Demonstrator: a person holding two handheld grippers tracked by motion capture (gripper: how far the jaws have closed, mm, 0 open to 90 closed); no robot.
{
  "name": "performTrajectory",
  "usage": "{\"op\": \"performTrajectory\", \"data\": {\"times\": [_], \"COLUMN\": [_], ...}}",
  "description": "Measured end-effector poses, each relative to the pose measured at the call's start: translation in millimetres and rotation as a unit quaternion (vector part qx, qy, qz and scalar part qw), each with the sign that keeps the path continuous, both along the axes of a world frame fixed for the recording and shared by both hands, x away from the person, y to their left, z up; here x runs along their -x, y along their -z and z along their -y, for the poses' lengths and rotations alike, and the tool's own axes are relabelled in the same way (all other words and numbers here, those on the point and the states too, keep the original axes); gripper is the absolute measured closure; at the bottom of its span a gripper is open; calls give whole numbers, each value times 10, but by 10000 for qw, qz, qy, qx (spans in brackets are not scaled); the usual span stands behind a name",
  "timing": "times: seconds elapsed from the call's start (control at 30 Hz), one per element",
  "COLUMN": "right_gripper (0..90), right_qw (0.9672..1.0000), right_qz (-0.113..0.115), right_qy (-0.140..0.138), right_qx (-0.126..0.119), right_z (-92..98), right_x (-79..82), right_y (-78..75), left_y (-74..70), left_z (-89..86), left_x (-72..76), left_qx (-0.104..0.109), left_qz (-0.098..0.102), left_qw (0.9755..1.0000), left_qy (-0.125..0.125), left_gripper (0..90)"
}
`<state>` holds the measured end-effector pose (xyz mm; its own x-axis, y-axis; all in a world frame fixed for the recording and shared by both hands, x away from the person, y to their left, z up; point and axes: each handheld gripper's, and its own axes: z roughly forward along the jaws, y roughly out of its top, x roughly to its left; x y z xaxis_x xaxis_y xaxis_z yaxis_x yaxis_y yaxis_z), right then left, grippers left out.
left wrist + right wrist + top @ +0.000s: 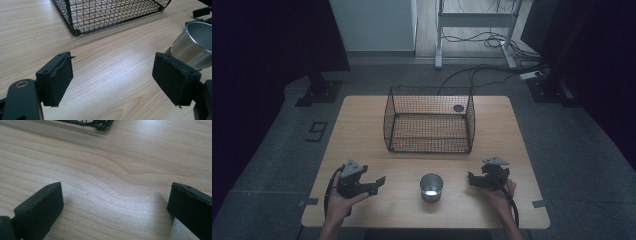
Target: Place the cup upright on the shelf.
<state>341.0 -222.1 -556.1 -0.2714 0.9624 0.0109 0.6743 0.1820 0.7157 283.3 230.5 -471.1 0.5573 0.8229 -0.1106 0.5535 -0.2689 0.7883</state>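
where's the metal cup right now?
High view: the metal cup stands upright on the table's near edge, between the two claws and in front of the wire basket.

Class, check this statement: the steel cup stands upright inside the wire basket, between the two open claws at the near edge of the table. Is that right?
Not quite. The steel cup stands upright on the wooden table, in front of the wire basket, not inside it; the high view shows this. The rest holds: it sits between the open left claw and the open right claw.
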Motion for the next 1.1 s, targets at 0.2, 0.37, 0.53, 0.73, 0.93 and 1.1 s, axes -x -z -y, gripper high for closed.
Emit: {"op": "performTrajectory", "data": {"times": [0.2,0.37,0.53,0.73,0.93,1.1], "right_gripper": [0,19,38,71,97,104], "right_qw": [10000,9999,9999,9993,9974,9944], "right_qz": [-7,20,27,260,509,745], "right_qy": [48,103,103,74,-64,-277], "right_qx": [-2,-20,-95,-255,-500,-697], "right_z": [-5,-1,20,32,12,-50], "right_x": [4,43,85,194,318,444], "right_y": [0,-4,-32,-159,-329,-524], "left_y": [21,24,26,31,32,47], "left_z": [-6,14,13,-9,-8,8], "left_x": [-15,-15,-19,-27,-26,-35], "left_qx": [7,11,18,47,60,46], "left_qz": [-26,-35,-35,-52,-56,-82], "left_qw": [10000,10000,10000,10000,10000,10000], "left_qy": [7,50,47,12,6,22], "left_gripper": [172,171,172,171,170,169]}}
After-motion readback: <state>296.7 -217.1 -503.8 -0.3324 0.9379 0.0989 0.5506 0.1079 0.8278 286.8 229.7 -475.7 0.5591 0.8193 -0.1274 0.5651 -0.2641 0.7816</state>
